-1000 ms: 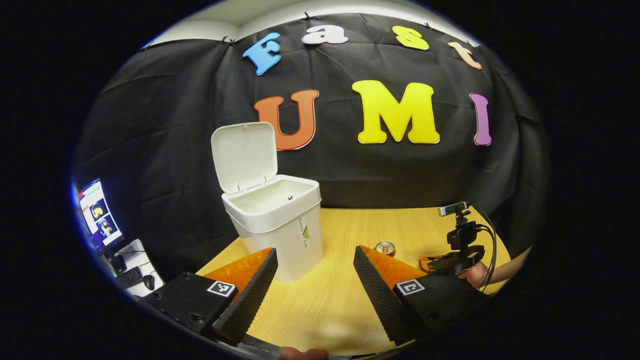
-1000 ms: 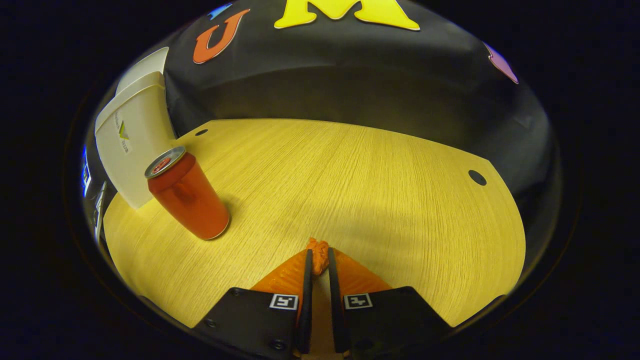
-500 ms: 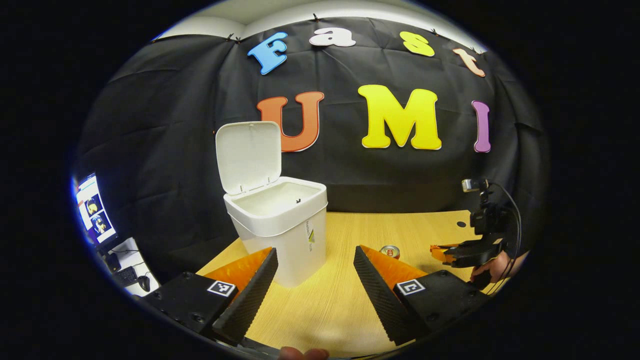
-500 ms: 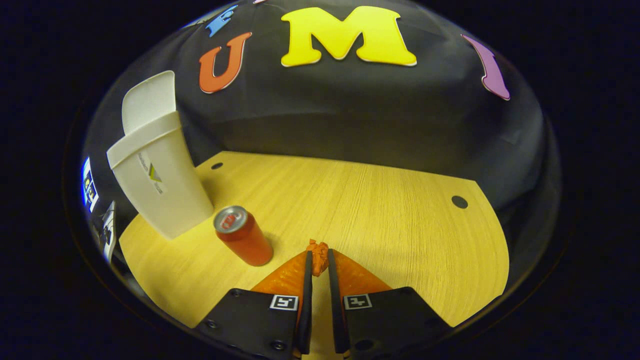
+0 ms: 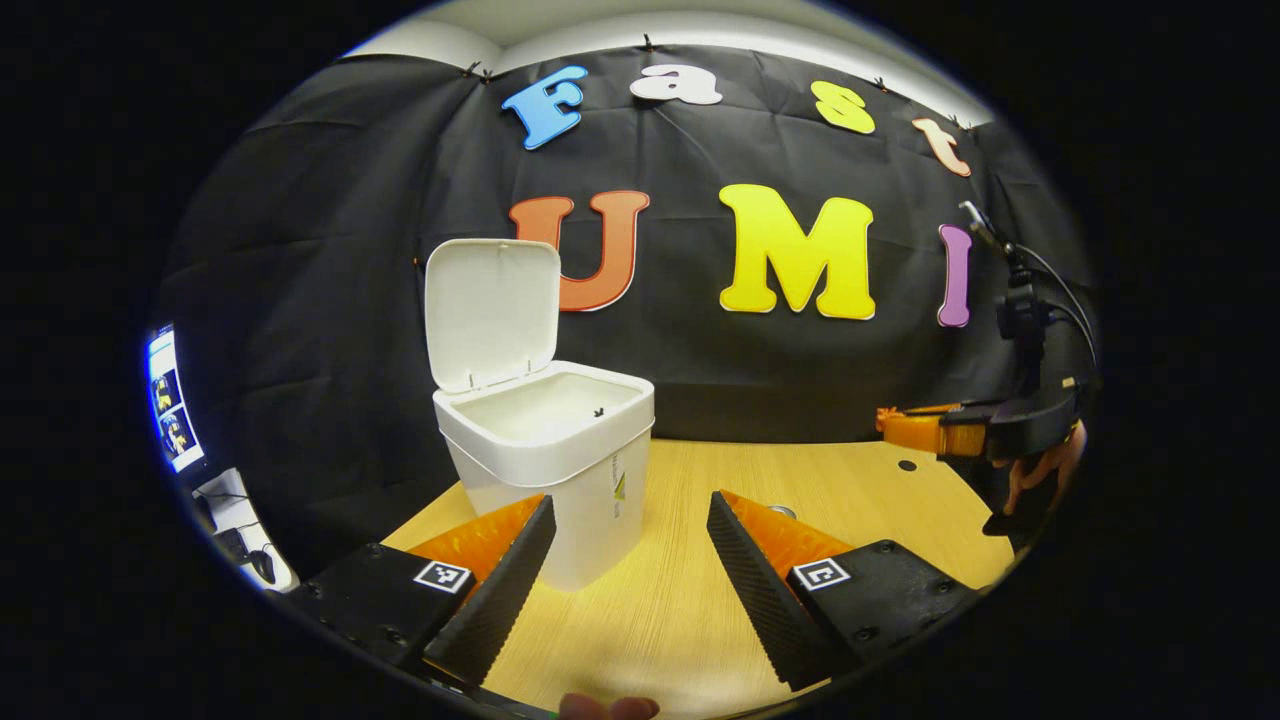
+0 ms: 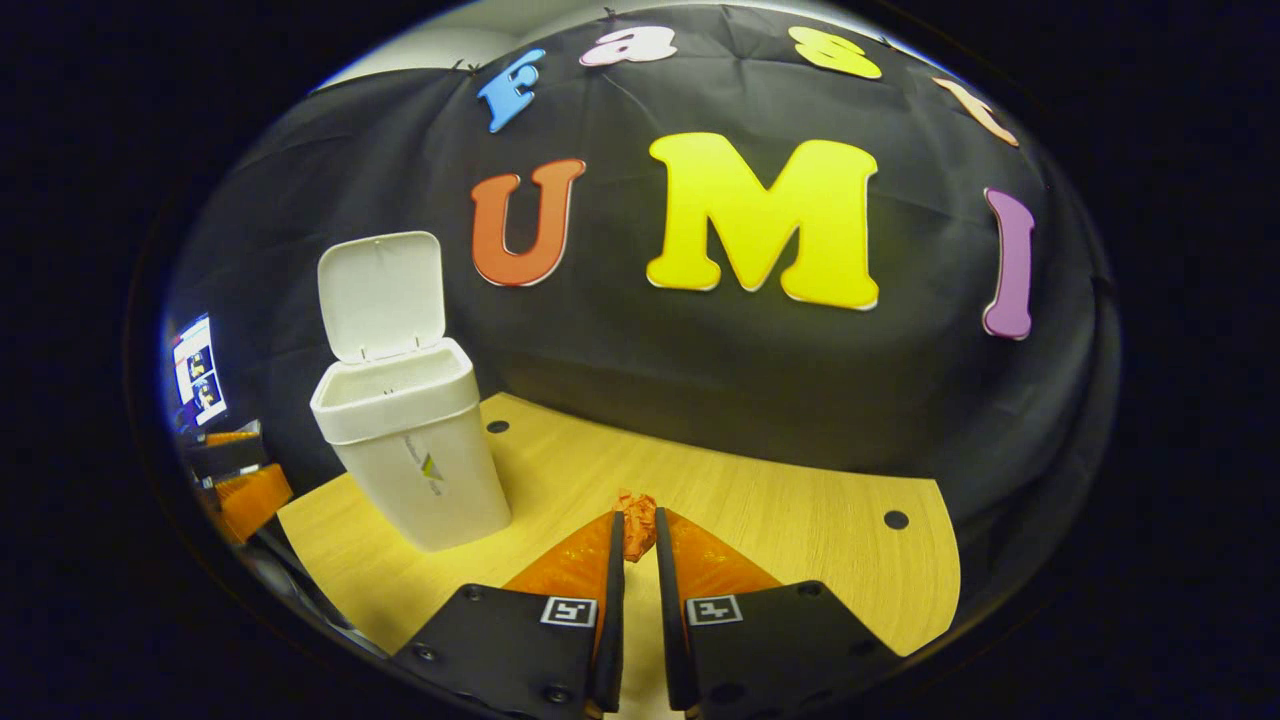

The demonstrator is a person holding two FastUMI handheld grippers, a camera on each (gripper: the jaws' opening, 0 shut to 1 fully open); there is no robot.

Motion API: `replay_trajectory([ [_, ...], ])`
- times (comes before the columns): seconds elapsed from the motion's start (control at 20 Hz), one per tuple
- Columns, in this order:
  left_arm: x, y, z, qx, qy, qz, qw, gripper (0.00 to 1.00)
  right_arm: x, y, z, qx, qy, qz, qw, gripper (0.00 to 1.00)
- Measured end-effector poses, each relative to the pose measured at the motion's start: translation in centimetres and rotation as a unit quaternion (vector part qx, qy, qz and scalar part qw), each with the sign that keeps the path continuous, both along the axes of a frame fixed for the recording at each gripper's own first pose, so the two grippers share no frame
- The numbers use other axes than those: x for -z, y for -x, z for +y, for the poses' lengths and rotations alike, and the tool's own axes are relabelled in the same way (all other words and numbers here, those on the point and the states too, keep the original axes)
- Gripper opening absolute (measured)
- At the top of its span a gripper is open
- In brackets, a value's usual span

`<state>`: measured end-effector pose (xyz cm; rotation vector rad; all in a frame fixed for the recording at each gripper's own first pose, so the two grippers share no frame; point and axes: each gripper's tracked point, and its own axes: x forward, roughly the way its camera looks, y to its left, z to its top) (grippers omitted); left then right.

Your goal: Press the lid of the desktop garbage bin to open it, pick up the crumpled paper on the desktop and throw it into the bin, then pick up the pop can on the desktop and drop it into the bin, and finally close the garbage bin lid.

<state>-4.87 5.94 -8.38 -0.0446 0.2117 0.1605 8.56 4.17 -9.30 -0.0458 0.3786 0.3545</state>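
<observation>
The white desktop bin stands on the wooden table with its lid swung up and its inside showing bare. My left gripper is open just in front of the bin, nothing between its fingers. The pop can's top peeks out behind the left gripper's right finger. My right gripper is shut on the orange-red crumpled paper, held above the table to the right of the bin. In the left gripper view the right gripper hangs at the far right, a hand holding it.
A lit monitor stands off the table's left end, with a keyboard and mouse on a desk below. The table has small round holes near its back edge. My left gripper appears left of the bin.
My right gripper has risen from the tabletop with the crumpled paper in it, and the pop can has dropped out of the right gripper view. The left gripper has hardly moved.
</observation>
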Motion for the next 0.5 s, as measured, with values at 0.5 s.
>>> replay_trajectory([
  [0.5, -3.3, 1.9, 6.0, -0.047, 0.001, -0.036, 0.998, 1.00, -5.9, -3.3, 17.4, -0.115, -0.034, -0.046, 0.992, 0.18],
])
